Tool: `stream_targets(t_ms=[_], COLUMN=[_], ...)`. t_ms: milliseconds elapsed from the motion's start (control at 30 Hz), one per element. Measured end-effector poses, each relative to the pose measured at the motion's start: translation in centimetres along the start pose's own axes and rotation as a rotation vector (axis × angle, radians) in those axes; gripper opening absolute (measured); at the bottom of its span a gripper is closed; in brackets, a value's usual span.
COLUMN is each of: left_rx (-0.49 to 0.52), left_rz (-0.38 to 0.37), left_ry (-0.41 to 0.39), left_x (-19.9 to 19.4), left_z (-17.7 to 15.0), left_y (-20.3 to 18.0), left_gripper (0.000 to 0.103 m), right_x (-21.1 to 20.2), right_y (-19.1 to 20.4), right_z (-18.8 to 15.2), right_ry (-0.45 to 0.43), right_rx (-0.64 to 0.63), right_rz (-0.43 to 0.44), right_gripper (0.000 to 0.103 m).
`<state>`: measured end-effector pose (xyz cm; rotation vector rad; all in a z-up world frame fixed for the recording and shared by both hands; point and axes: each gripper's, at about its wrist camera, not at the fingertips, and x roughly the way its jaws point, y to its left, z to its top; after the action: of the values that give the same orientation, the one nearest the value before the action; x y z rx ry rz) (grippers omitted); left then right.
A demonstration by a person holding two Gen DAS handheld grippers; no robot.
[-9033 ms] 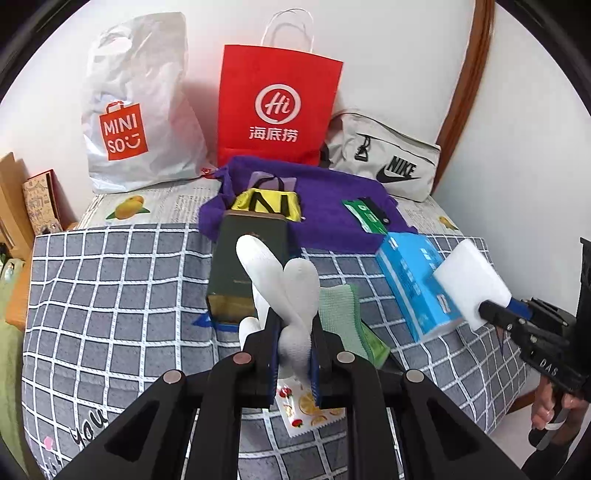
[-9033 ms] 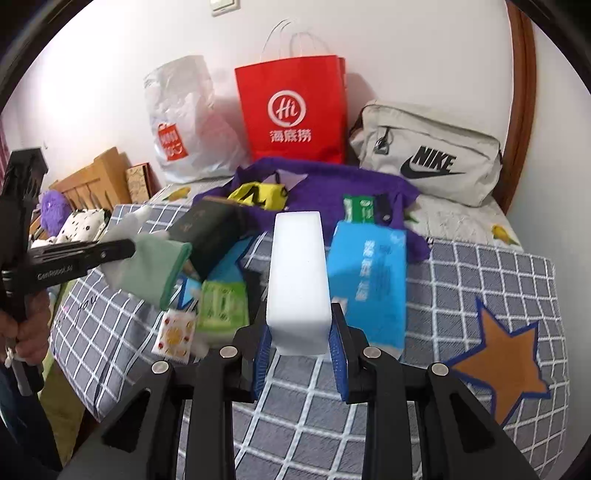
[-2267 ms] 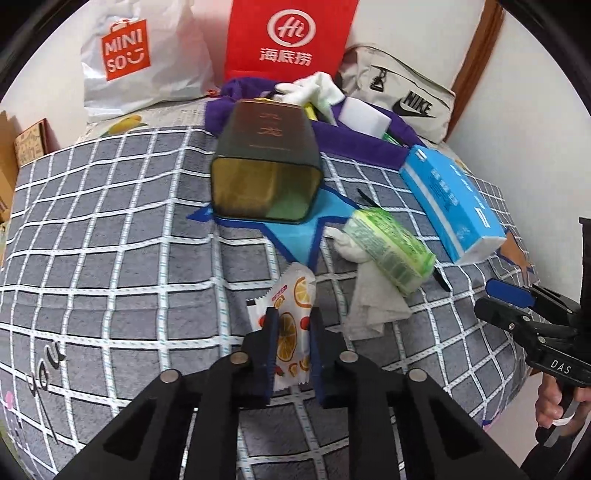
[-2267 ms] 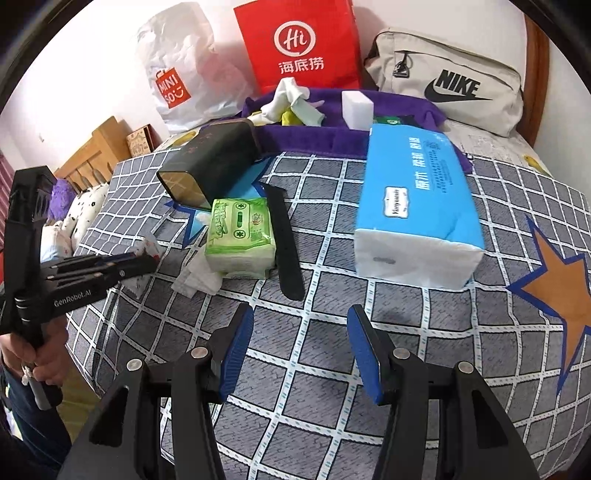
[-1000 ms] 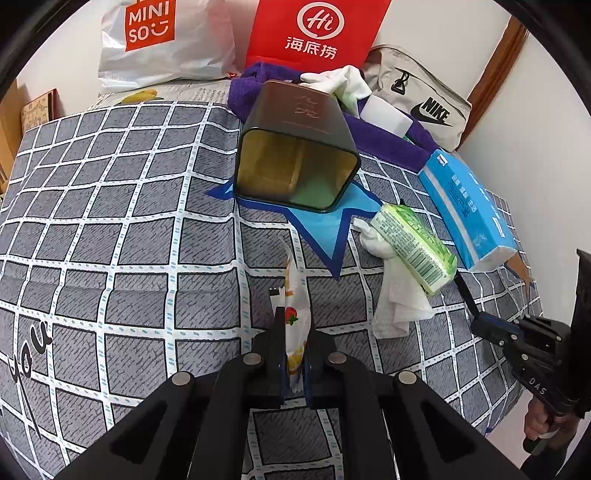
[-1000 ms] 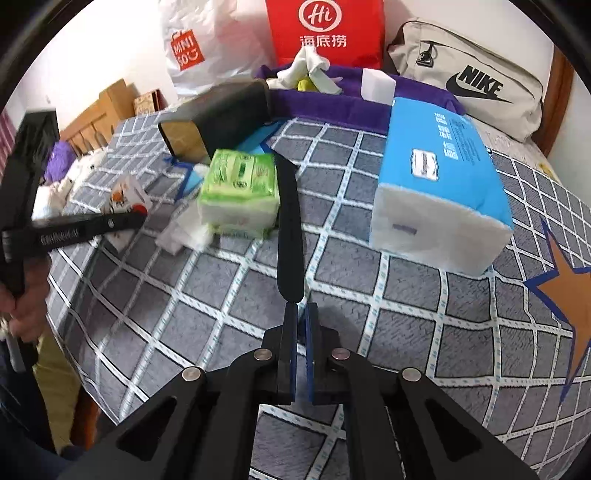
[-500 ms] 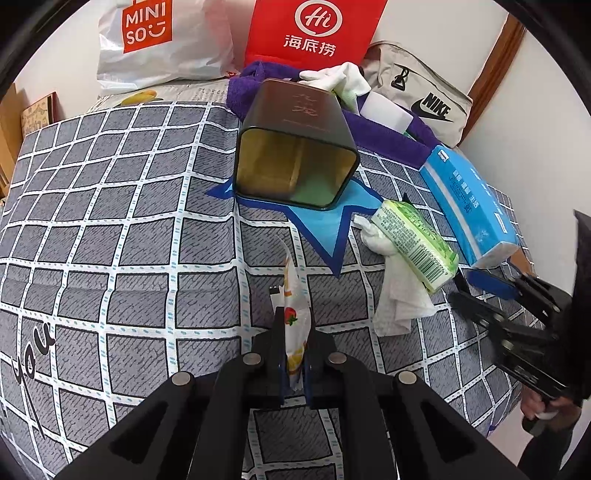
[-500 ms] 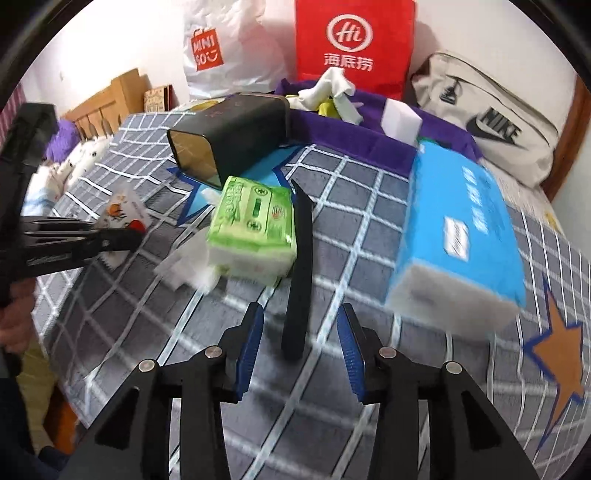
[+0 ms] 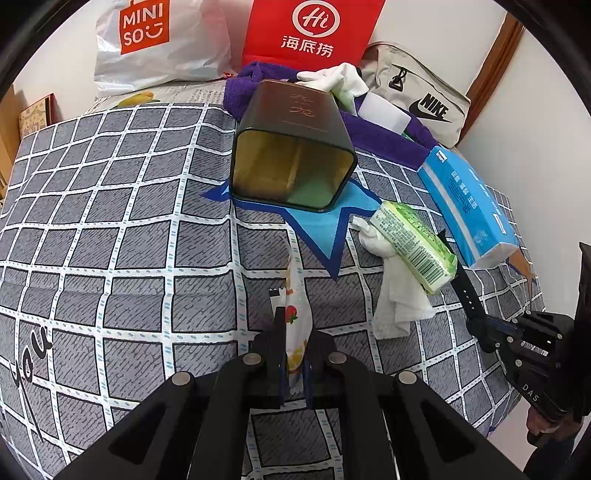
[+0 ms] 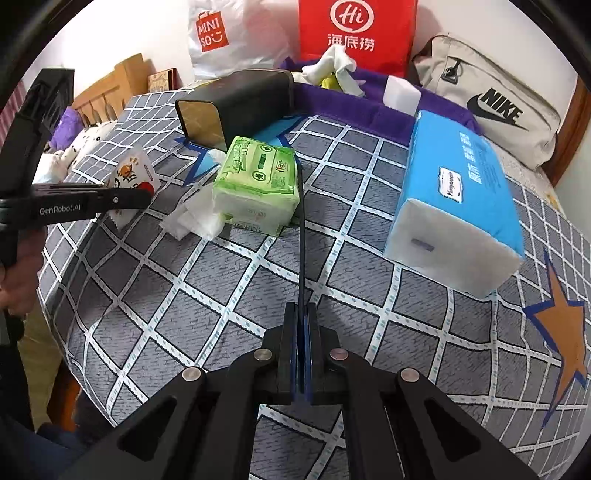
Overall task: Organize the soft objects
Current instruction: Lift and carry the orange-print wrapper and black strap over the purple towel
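Observation:
My left gripper (image 9: 294, 325) is shut on a fruit-print packet (image 9: 297, 299), held on edge just above the checked bedspread (image 9: 129, 221). My right gripper (image 10: 302, 314) is shut on the near end of a black strap (image 10: 301, 240), which stands on edge and runs away from me to the green tissue pack (image 10: 258, 181). A crumpled white tissue (image 10: 195, 221) lies against that pack's left side. To the right lies a blue tissue pack (image 10: 458, 195). At the back, a purple towel (image 10: 373, 107) bears a white sponge (image 10: 402, 94) and white gloves (image 10: 332, 61).
A dark open tin (image 9: 295, 147) lies on its side behind the packet. A Miniso bag (image 9: 159, 40), a red paper bag (image 9: 310, 29) and a beige Nike pouch (image 10: 491, 99) stand against the wall. The bed's edge falls away at the near left, by a wooden headboard (image 10: 110, 88).
My right gripper opened around the black strap's near end and then shut on it; the strap has turned onto its edge. The left gripper and its packet have not moved.

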<state>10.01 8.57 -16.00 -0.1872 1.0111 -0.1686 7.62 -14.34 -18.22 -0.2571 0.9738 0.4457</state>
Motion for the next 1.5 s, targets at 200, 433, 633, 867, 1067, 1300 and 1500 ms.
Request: stream_targets(t_ms=[200, 433, 633, 867, 1067, 1300, 1500], left_rx=[0.0, 0.0, -0.012, -0.01, -0.007, -0.004, -0.003], left_rz=[-0.004, -0.007, -0.026, -0.043, -0.044, -0.028, -0.015], left_ry=[0.009, 0.007, -0.01, -0.053, -0.087, -0.127, -0.144], left_x=[0.0, 0.0, -0.3, -2.6, -4.7, -6.5, -6.7], left_z=[0.1, 0.1, 0.0, 0.4, 1.4, 3.5, 6.2], left_y=[0.1, 0.2, 0.5, 0.0, -0.8, -1.4, -1.7], left_gripper=[0.007, 0.007, 0.005, 0.005, 0.005, 0.005, 0.005], right_x=[0.8, 1.9, 1.3, -2.3, -4.8, -6.5, -7.3], right_y=[-0.7, -0.4, -1.0, -2.2, -2.9, -4.2, -5.6], right_z=[1.5, 3.3, 2.8, 2.1, 2.2, 4.1, 6.4], right_ry=[-0.005, -0.022, -0.036, -0.08, -0.119, -0.153, -0.183], right_rx=[0.052, 0.041, 0.072, 0.097, 0.116, 0.128, 0.14], right_rz=[0.024, 0.038, 0.039, -0.001, -0.022, -0.023, -0.036], right_gripper=[0.004, 0.003, 0.003, 0.003, 0.003, 0.003, 0.003])
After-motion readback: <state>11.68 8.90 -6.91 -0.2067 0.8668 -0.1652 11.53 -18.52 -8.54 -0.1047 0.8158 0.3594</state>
